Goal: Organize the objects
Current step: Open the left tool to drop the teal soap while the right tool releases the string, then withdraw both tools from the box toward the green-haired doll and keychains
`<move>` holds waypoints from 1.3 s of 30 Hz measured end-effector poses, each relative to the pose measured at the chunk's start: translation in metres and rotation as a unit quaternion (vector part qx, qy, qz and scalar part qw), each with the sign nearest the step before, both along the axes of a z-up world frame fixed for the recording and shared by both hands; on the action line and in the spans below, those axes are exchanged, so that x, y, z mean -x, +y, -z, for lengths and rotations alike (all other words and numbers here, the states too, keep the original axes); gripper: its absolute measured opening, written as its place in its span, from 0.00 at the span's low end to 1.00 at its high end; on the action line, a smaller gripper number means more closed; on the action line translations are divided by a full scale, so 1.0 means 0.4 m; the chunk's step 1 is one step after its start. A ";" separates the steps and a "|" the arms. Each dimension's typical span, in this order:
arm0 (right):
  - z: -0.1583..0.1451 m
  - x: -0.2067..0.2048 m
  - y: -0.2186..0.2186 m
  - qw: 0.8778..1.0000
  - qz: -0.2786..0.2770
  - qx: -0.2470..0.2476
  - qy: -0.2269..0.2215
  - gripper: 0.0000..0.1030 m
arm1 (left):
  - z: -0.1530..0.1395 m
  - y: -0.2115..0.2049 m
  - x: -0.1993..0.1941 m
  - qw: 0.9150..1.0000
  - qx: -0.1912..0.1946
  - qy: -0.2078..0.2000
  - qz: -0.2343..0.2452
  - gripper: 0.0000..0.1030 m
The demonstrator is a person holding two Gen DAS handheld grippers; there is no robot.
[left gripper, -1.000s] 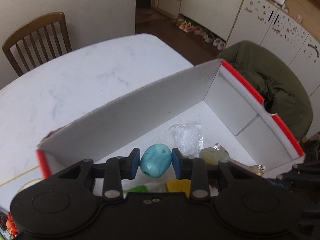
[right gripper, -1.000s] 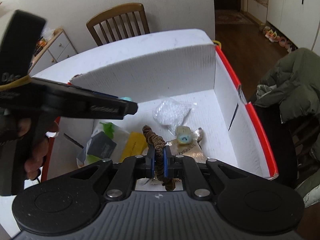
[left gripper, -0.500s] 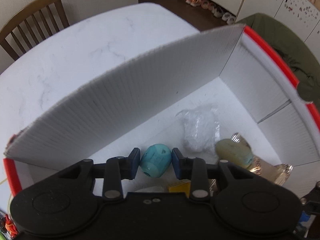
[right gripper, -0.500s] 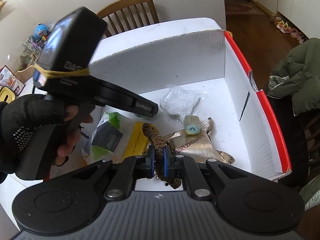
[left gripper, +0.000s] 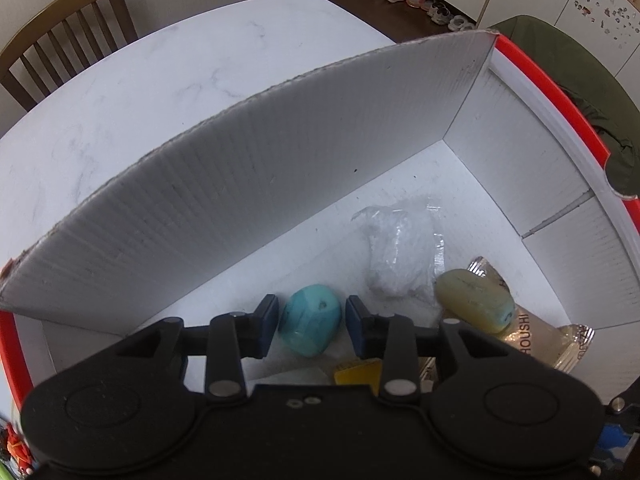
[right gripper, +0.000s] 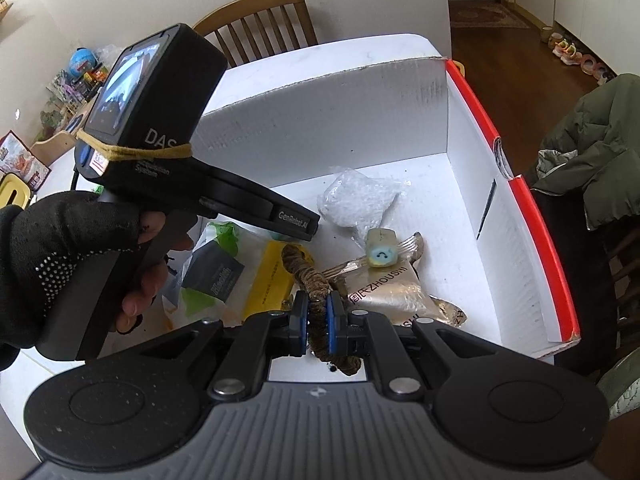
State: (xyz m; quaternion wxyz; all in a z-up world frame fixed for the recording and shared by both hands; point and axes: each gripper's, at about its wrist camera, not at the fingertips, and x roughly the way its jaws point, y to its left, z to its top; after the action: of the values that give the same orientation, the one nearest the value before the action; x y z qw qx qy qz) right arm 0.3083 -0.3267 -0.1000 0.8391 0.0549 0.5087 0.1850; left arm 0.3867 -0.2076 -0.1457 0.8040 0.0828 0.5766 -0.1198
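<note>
A white cardboard box [left gripper: 280, 180] with red rims stands on the white table. My left gripper [left gripper: 311, 320] is low inside it and open. A turquoise faceted lump [left gripper: 310, 320] lies on the box floor between the blue pads, with thin gaps on both sides. In the right wrist view the left gripper's body [right gripper: 160, 160] is held by a gloved hand [right gripper: 68, 248]; its fingers are hidden there. My right gripper [right gripper: 317, 312] is shut on a brown braided cord [right gripper: 308, 276], held above the box [right gripper: 340, 120] near its front.
The box holds a clear plastic bag [left gripper: 400, 256], a pale bar with a blue smiley end [right gripper: 382, 250], a golden snack packet [right gripper: 384, 296], a yellow packet [right gripper: 272, 276] and a green-white bag [right gripper: 212, 276]. A wooden chair [right gripper: 260, 20] stands behind; a green jacket [right gripper: 600, 140] hangs right.
My left gripper has gone down into the box, and its pads have parted slightly from the turquoise lump, which now rests tilted on the floor. The right gripper still holds the cord.
</note>
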 end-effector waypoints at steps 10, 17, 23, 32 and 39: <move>-0.030 0.016 -0.005 1.000 0.006 0.011 -0.017 0.25 | -0.060 0.026 0.044 1.000 0.007 -0.022 -0.004 0.58; -0.073 0.039 -0.001 0.999 0.005 0.011 -0.045 0.53 | -0.111 0.032 0.065 0.999 0.030 -0.045 -0.004 0.62; -0.107 0.061 0.012 0.998 0.006 0.011 -0.054 0.53 | -0.150 0.071 0.104 0.997 0.053 -0.060 -0.009 0.68; -0.155 0.098 0.063 0.998 0.001 0.013 -0.066 0.55 | -0.231 0.147 0.184 0.992 0.083 -0.090 -0.004 0.75; -0.196 0.133 0.135 0.997 -0.006 0.006 -0.075 0.61 | -0.292 0.232 0.247 0.988 0.098 -0.118 -0.008 0.81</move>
State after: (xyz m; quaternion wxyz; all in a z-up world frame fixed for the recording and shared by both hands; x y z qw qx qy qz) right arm 0.2550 -0.2725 -0.0215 0.8742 0.0328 0.4456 0.1900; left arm 0.2877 -0.1150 -0.0288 0.8715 0.0127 0.4640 -0.1584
